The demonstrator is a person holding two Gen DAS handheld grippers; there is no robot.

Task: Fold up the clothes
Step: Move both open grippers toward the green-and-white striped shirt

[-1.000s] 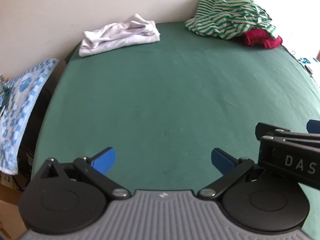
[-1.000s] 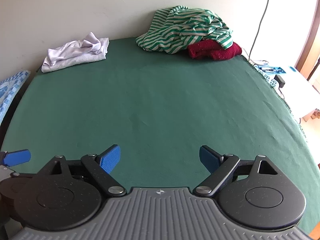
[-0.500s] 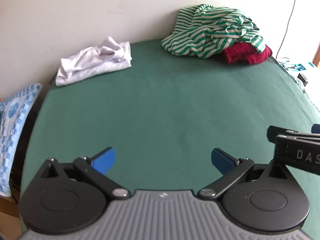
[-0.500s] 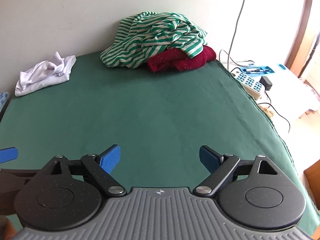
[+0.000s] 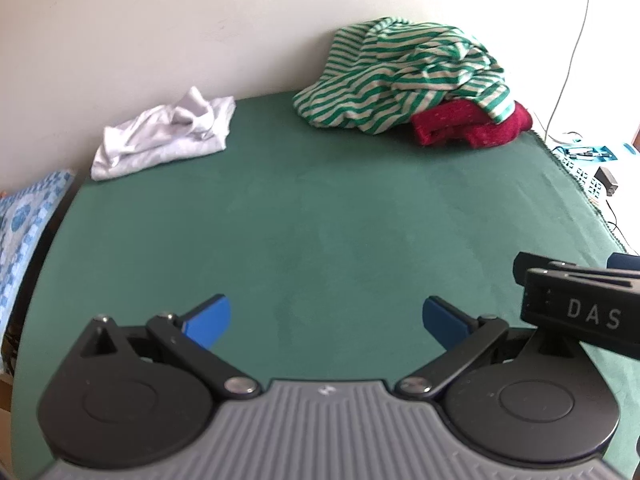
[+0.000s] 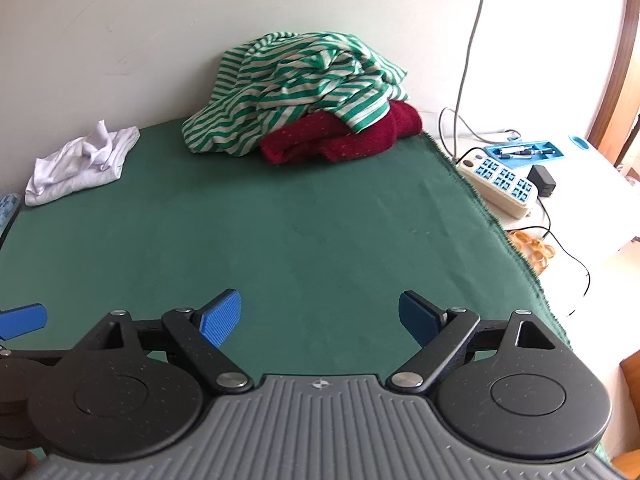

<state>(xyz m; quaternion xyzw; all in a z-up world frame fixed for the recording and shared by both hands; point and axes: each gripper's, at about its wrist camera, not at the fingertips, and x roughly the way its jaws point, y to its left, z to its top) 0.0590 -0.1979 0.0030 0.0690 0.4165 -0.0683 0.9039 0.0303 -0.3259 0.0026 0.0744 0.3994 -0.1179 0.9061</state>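
Note:
A crumpled green-and-white striped garment (image 5: 400, 80) (image 6: 296, 84) is heaped at the back of the green table (image 5: 320, 216) (image 6: 304, 232), partly over a dark red garment (image 5: 472, 124) (image 6: 344, 136). A folded white garment (image 5: 164, 140) (image 6: 80, 164) lies at the back left. My left gripper (image 5: 324, 320) is open over bare cloth at the near edge, holding nothing. Just as wide open and empty, my right gripper (image 6: 320, 316) hovers over the near middle. The right gripper's black body (image 5: 580, 308) shows at the left wrist view's right edge.
A wall runs behind the table. A blue patterned cloth (image 5: 24, 232) hangs off to the left. Right of the table, a white surface holds a power strip (image 6: 500, 184), a blue tray of pens (image 6: 524, 152), an adapter (image 6: 542, 178) and cables.
Both views have swung right and drawn nearer the striped heap. The white garment has slid toward the left of each view. Both grippers stay open.

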